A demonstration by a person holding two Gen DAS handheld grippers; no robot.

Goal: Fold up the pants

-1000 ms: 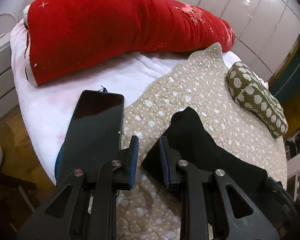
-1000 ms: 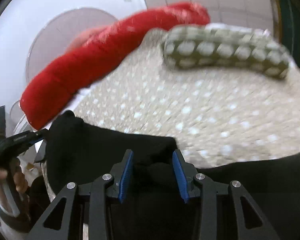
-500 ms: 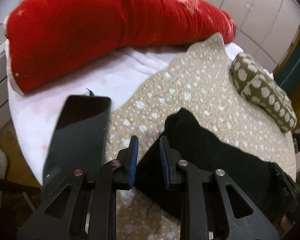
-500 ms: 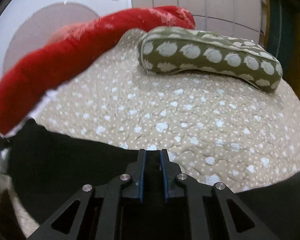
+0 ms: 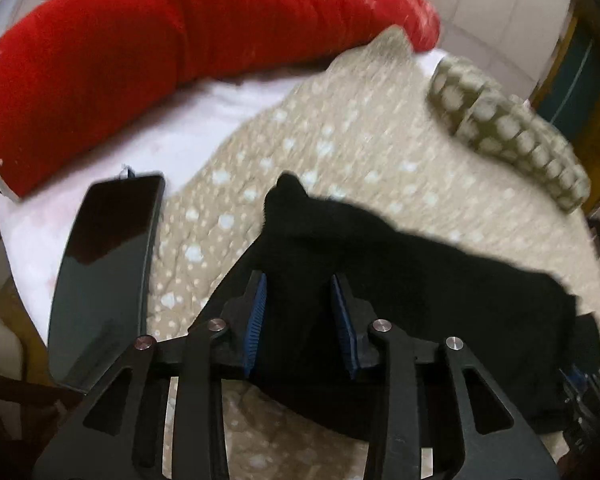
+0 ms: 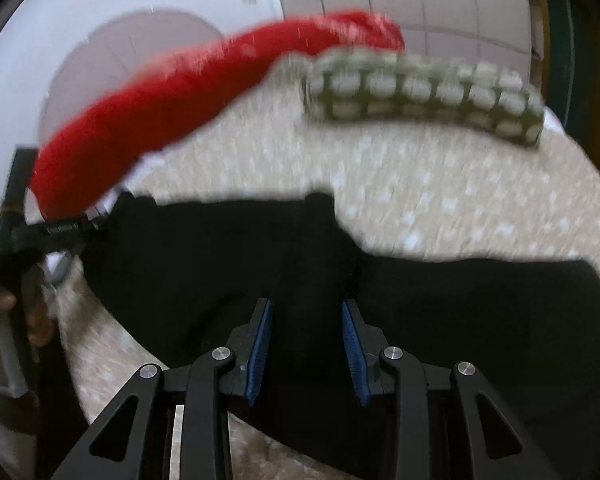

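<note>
Black pants (image 5: 412, 276) lie folded in a long band across a beige white-spotted blanket (image 5: 340, 152). My left gripper (image 5: 298, 312) is open, its blue-padded jaws on either side of the pants' left end. My right gripper (image 6: 306, 344) is open over the middle of the pants (image 6: 228, 256). In the right wrist view the left gripper (image 6: 56, 228) shows at the pants' left corner, held by a hand. Both views are blurred by motion.
A long red pillow (image 5: 172, 36) lies along the back of the bed. An olive spotted cushion (image 5: 512, 132) lies at the right. A black phone (image 5: 108, 248) rests on the white sheet (image 5: 204, 120) left of the pants, near the bed's edge.
Both grippers have opened: the right was shut on the pants half a second ago and the left was narrower. The left gripper has moved right, over the pants' end.
</note>
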